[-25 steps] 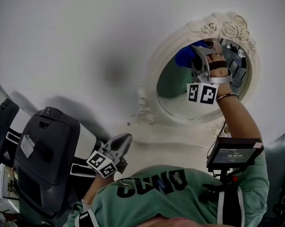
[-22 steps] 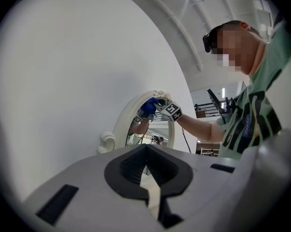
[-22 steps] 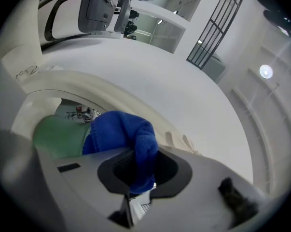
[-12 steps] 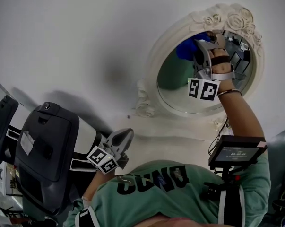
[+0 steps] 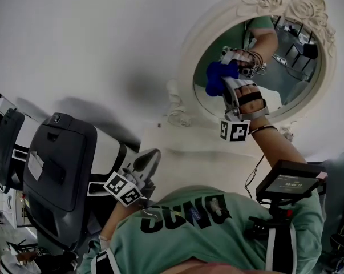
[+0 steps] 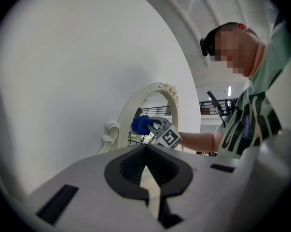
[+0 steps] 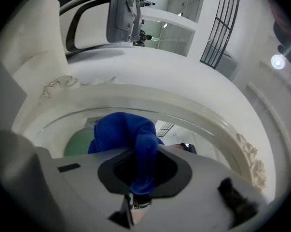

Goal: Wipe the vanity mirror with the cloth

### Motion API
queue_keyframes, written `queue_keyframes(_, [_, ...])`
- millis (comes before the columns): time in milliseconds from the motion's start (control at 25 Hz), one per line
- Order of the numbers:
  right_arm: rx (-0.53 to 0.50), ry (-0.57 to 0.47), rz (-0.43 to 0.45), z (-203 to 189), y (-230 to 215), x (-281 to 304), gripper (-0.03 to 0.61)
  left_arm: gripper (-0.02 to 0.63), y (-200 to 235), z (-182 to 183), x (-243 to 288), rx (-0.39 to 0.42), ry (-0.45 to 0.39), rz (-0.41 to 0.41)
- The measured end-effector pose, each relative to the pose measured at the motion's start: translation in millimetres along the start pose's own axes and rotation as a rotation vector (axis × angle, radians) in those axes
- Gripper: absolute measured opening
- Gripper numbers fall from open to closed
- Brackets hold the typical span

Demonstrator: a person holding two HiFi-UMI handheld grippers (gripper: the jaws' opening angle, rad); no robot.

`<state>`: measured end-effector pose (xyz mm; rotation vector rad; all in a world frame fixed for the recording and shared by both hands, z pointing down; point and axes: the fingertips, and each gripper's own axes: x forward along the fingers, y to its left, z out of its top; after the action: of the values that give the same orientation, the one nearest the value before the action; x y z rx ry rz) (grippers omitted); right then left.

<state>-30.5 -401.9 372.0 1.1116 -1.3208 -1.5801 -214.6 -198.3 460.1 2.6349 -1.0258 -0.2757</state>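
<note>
An oval vanity mirror (image 5: 291, 73) in an ornate white frame (image 5: 187, 56) hangs on the white wall at the upper right of the head view. My right gripper (image 5: 224, 77) is raised to the left part of the glass, shut on a bunched blue cloth (image 5: 215, 76) that is pressed against it. In the right gripper view the cloth (image 7: 128, 137) fills the jaws, with the frame (image 7: 135, 96) curving above it. My left gripper (image 5: 151, 157) hangs low and left of the mirror, shut and empty. From it I see the cloth (image 6: 140, 124) and frame (image 6: 131, 105) ahead.
A dark grey and white machine (image 5: 57, 170) stands at the lower left, close to the left gripper. A white ledge (image 5: 183, 147) runs below the mirror. A small screen device (image 5: 288, 186) sits by the person's right arm.
The right gripper has carried the blue cloth from the top of the mirror down and left across the glass. The left gripper has hardly moved.
</note>
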Motion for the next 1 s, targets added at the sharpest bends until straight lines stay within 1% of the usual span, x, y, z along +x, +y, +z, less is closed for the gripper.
queue_keyframes(120, [-0.001, -0.028, 0.107, 11.0, 80.5, -9.8, 0.049, 0.009, 3.0, -4.1, -1.9, -0.005, 0.024, 0.019])
queue_keyframes(280, [0.004, -0.038, 0.275, 22.3, 186.1, -23.1, 0.049, 0.009, 7.9, -8.6, -6.1, -0.011, 0.056, 0.053])
queue_keyframes(320, [0.013, -0.042, 0.295, 23.0, 204.3, -25.8, 0.049, 0.009, 8.8, -10.4, -7.2, -0.012, 0.063, 0.061])
queue_keyframes(360, [0.032, -0.046, 0.299, 22.9, 213.7, -27.6, 0.048, 0.009, 9.6, -12.3, -8.6, -0.014, 0.069, 0.069])
queue_keyframes(440, [0.075, -0.054, 0.293, 22.8, 215.4, -28.1, 0.049, 0.009, 12.1, -15.3, -11.6, -0.016, 0.078, 0.084])
queue_keyframes(520, [0.092, -0.065, 0.296, 25.0, 214.8, -26.9, 0.049, 0.009, 14.6, -16.2, -13.1, -0.016, 0.079, 0.094])
queue_keyframes(600, [0.101, -0.067, 0.305, 27.1, 215.7, -26.9, 0.049, 0.009, 13.2, -15.2, -10.4, -0.012, 0.073, 0.088])
queue_keyframes(680, [0.105, -0.063, 0.321, 26.7, 216.7, -26.6, 0.049, 0.009, 8.8, -12.3, -3.5, -0.002, 0.063, 0.065])
queue_keyframes(720, [0.106, -0.061, 0.339, 26.2, 217.3, -26.6, 0.048, 0.009, 6.4, -10.3, 0.1, 0.005, 0.058, 0.052])
queue_keyframes(800, [0.103, -0.061, 0.407, 27.1, 218.1, -28.4, 0.049, 0.009, 2.3, -5.1, 4.5, 0.015, 0.044, 0.032])
queue_keyframes(840, [0.096, -0.066, 0.440, 28.4, 215.3, -29.8, 0.049, 0.009, 0.6, -2.3, 5.5, 0.020, 0.035, 0.025])
queue_keyframes(880, [0.087, -0.076, 0.456, 29.6, 207.8, -30.8, 0.051, 0.009, -0.8, 0.4, 6.3, 0.024, 0.024, 0.018])
queue_keyframes(920, [0.078, -0.089, 0.447, 30.2, 194.0, -30.6, 0.051, 0.009, -2.0, 3.0, 7.5, 0.028, 0.014, 0.011])
queue_keyframes(1000, [0.079, -0.113, 0.367, 28.1, 147.9, -26.3, 0.051, 0.009, -3.8, 7.2, 10.4, 0.036, -0.005, -0.003])
